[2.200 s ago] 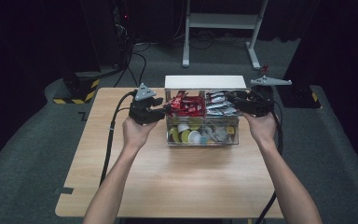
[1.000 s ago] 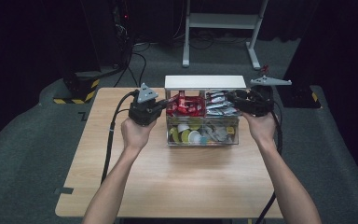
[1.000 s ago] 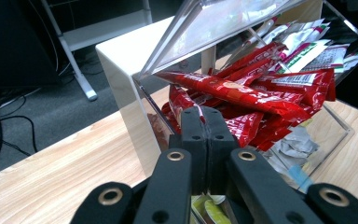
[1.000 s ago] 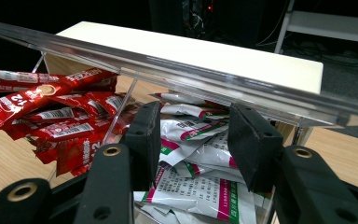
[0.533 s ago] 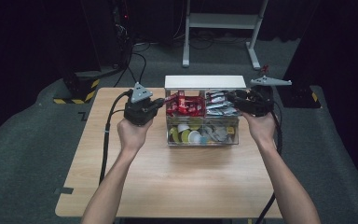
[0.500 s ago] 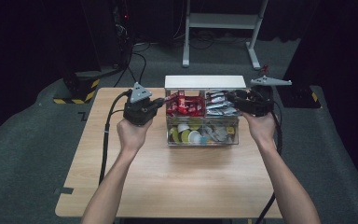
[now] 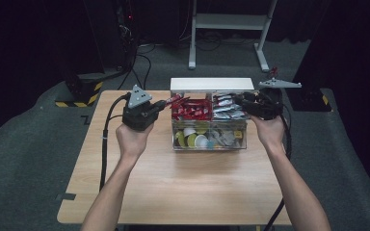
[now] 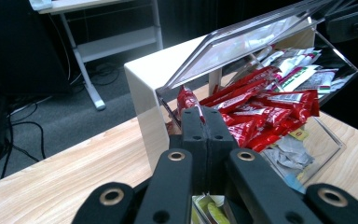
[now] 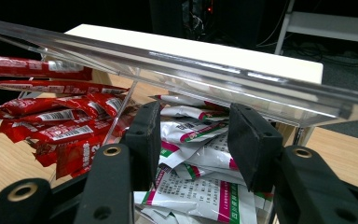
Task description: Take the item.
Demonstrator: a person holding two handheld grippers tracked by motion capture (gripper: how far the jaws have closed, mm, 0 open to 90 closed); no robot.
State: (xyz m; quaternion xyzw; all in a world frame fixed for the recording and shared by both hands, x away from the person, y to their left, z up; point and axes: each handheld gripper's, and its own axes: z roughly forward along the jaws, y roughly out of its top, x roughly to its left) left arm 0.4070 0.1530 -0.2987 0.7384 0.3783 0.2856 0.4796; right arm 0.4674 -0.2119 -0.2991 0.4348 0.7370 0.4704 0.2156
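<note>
Red sachet, glossy with white print too small to read, pinched between closed left gripper jaws beside clear box; right gripper jaws apart over white-green packets.

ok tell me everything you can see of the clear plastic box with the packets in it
The clear plastic box stands on the wooden table against a white block. It has an upper tier split in two, red sachets at the left and white sachets at the right, and a front compartment of small round cups. Its clear hinged lid is tilted up. The right gripper reaches under the lid; the left gripper is shut at the red side.
</note>
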